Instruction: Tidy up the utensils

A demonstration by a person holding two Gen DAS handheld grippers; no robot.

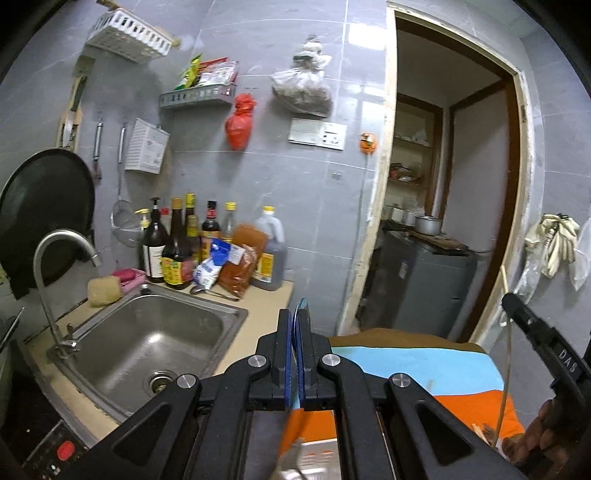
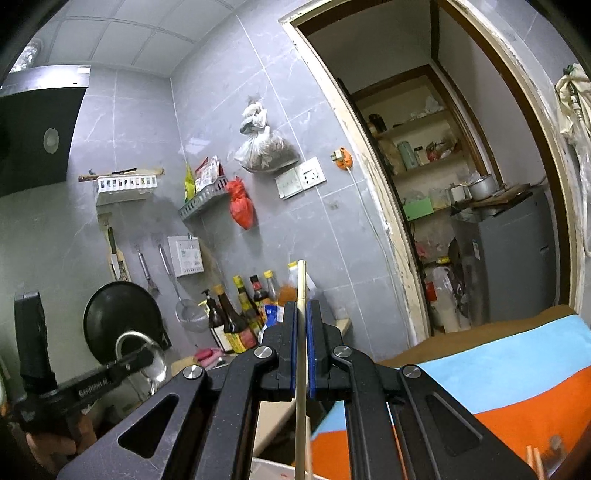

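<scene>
Here, in short, with both hands raised over the kitchen:

Left gripper (image 1: 294, 325): fingers closed on a thin metal utensil (image 1: 297, 321); rounded edge poking up between the pads, looks like a spoon or small blade, kind not clear.

Right gripper (image 2: 302, 325): fingers closed on a pale chopstick (image 2: 301, 295); stick upright, running from below the pads to well above them.

Where the utensils are: both carried in the air, above the near edge of the striped cloth (image 1: 424, 365), apart from any holder.

Progress: early to middle, as a guess; two pieces picked up, neither put away yet.

Left to do: bring each piece to its holder and let go; a spoon (image 1: 207, 291) also lying on the table (image 1: 258, 314) by the bottles, and pinkish stick ends (image 2: 533, 461) showing at the lower right of the right view.

White wall box (image 1: 146, 146): likely a utensil holder; contents not visible.

White wall rack (image 1: 129, 35): contents not visible from below.

Grey wall shelf (image 1: 195, 96): holding packets.

Sink (image 1: 147, 332): bare basin, only the drain showing.

White tub below the grippers (image 2: 273, 469): barely in view, contents not clear.
</scene>
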